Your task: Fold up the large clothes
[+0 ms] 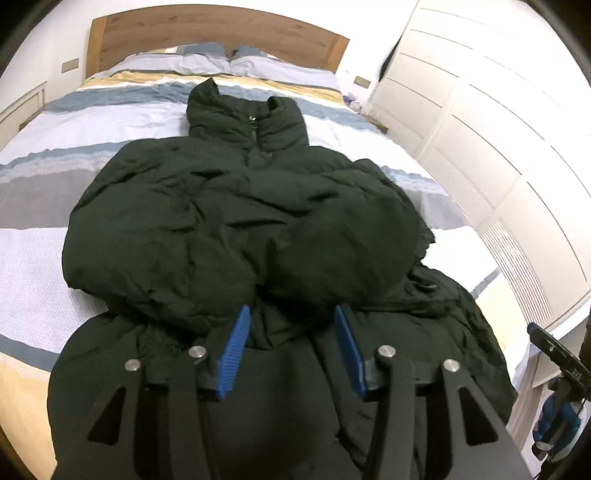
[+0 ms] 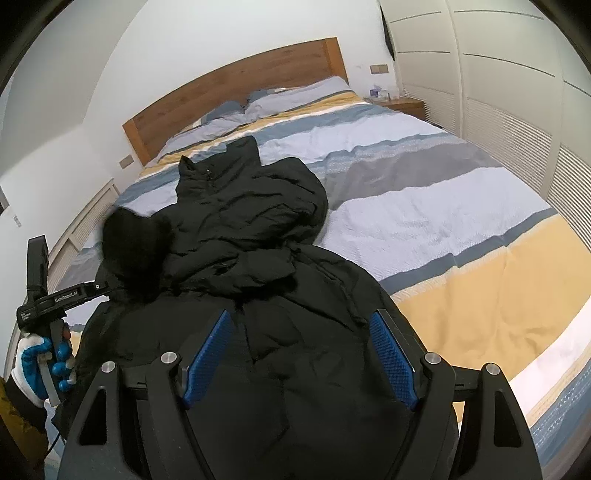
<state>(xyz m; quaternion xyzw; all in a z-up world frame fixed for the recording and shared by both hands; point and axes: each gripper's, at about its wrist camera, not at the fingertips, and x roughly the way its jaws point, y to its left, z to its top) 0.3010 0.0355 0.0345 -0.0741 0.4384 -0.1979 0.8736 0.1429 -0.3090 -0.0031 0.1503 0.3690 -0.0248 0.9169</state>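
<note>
- We've got a big black coat (image 1: 229,221) spread on the bed (image 1: 33,266), collar toward the headboard (image 1: 207,33), hem hanging off the foot edge near us.
- Both sleeves are folded in across the chest, cuffs meeting around the middle of the coat.
- Our left gripper (image 1: 291,350) hovers over the lower part of the coat, just below the cuffs. Its blue fingers (image 1: 234,354) are partway apart with nothing clamped, only loose fabric underneath.
- Our right gripper (image 2: 299,354) hangs over the hem too, fingers (image 2: 391,358) spread wide, not holding anything.
- In the right view, the left hand (image 2: 37,365) in its blue and white glove sits by the bed's left edge.
- Striped bedding is bare toward the right edge, wardrobe (image 1: 480,122) beyond.
</note>
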